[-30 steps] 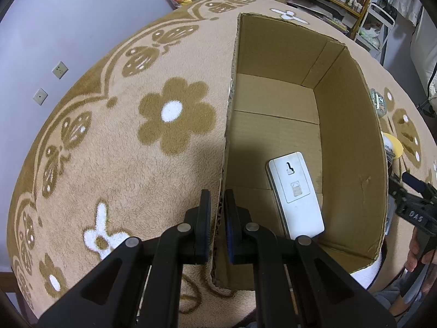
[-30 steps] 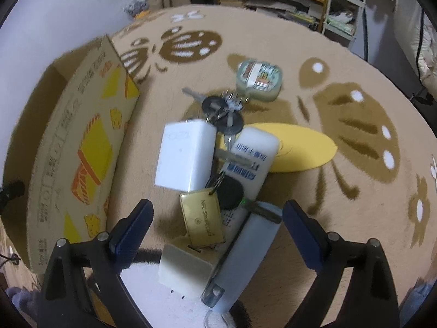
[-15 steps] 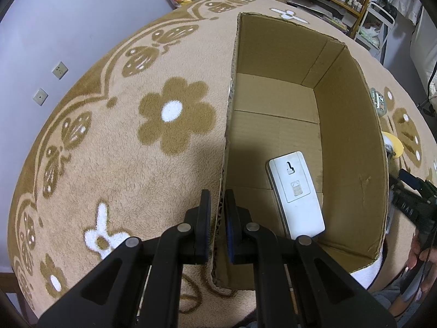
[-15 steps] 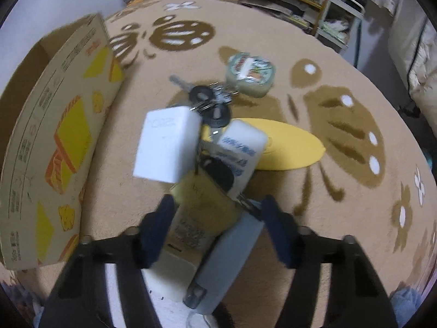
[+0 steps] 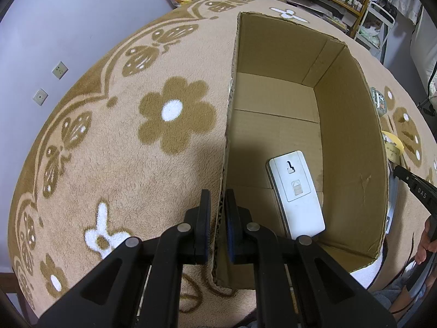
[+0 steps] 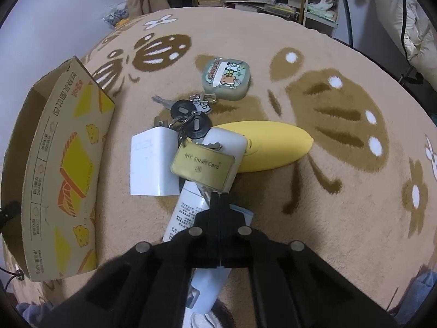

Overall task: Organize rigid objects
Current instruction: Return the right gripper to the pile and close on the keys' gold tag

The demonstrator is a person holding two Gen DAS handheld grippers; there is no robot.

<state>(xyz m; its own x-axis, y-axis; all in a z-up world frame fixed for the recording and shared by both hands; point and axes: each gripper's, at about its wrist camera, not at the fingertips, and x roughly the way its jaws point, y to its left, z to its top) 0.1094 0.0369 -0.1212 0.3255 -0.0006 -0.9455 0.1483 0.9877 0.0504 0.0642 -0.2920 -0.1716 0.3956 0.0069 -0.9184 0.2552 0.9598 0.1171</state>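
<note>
The left tongs are clamped on the side wall of the cardboard box, where a white remote lies. The right tongs have just been closing and are pinched on the gold card tag of the key bunch, over the carpet.

Cardboard box sits open-top on the rug. One flat remote lies on its floor, near corner, toward the right wall. Left gripper straddles the box's near-left wall, one finger outside, one inside.

Right wrist view: box is left of the pile. The pile lies on the rug, right of the box: charger block leftmost, key bunch behind it, small case furthest back. Card tag lies on a long remote, which overlaps the oval object to the right. Right gripper sits at the tag's near edge.
</note>
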